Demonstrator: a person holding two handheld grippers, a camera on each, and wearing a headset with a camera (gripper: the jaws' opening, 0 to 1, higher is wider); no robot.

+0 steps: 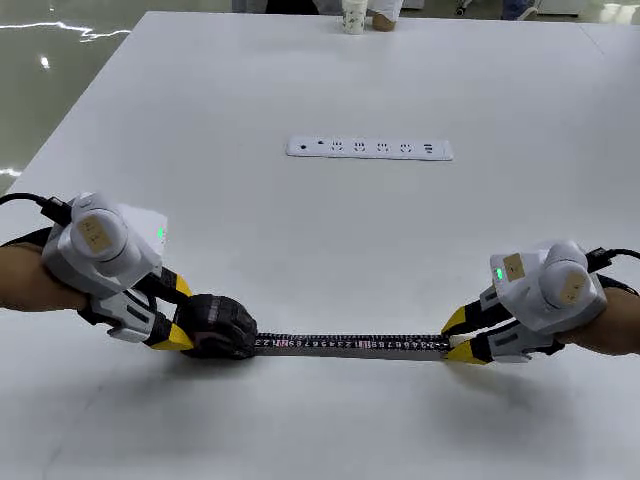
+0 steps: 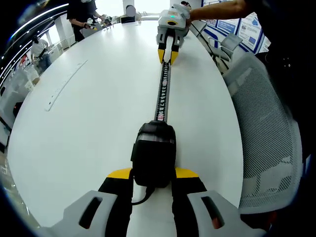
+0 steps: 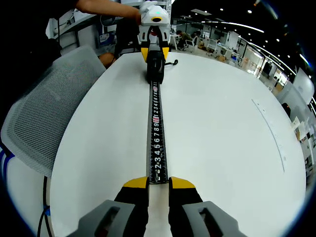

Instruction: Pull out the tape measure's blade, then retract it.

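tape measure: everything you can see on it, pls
The tape measure has a black, plastic-looking case lying on the white table, clamped between the yellow tips of the left claw. Its dark blade, printed with pale numerals and some red marks, is pulled out straight and flat along the tabletop to the right claw, which pinches its end. A thin black cord trails from the case's rear.

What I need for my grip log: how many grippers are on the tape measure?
2. The left gripper clamps the case, at left in the head view; the right gripper pinches the end of the blade, at right.
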